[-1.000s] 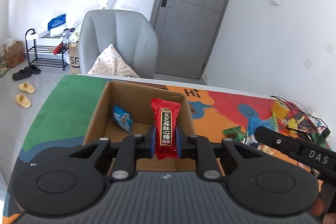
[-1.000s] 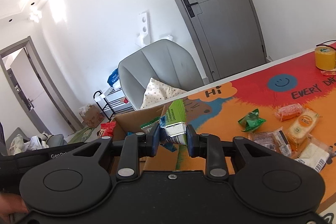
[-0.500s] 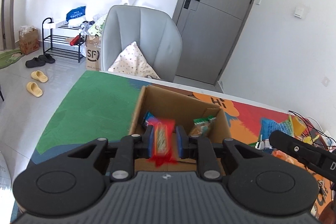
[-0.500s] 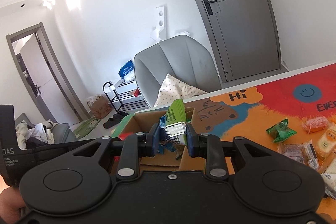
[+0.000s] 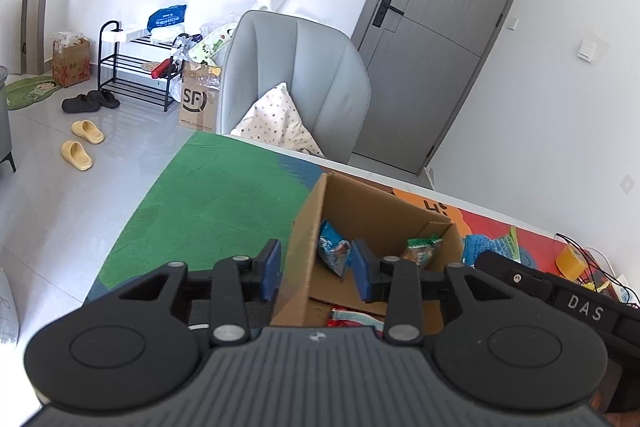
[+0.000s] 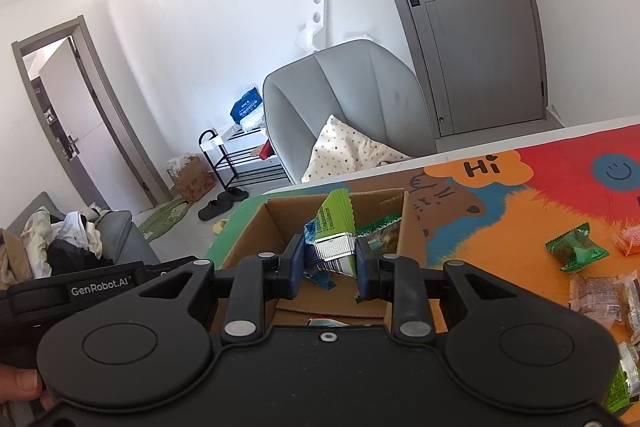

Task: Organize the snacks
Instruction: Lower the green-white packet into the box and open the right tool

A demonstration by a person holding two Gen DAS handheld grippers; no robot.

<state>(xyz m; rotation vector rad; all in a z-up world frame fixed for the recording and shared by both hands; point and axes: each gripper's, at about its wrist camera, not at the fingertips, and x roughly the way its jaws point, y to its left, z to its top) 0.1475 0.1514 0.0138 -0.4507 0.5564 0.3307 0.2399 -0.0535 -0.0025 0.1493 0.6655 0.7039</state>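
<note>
An open cardboard box (image 5: 301, 227) stands on the colourful mat. My left gripper (image 5: 316, 269) hovers over its left wall with its jaws opening and nothing between the blue pads. A red candy packet (image 5: 352, 321) lies on the box floor just below them. A blue packet (image 5: 334, 257) and a green one (image 5: 420, 247) also lie inside. In the right wrist view, my right gripper (image 6: 328, 267) is shut on a green and silver snack packet (image 6: 334, 231), held upright over the box (image 6: 252, 231).
Loose snacks lie on the mat right of the box: a green packet (image 6: 576, 247), an orange one (image 6: 628, 241) and clear wrapped ones (image 6: 600, 297). A yellow tape roll (image 5: 570, 261) and cables sit far right. A grey chair (image 5: 292, 75) stands behind the table.
The left gripper let go of the red candy packet, which fell into the box, and its jaws spread. Both grippers moved left, and the right one now holds its green packet over the box.
</note>
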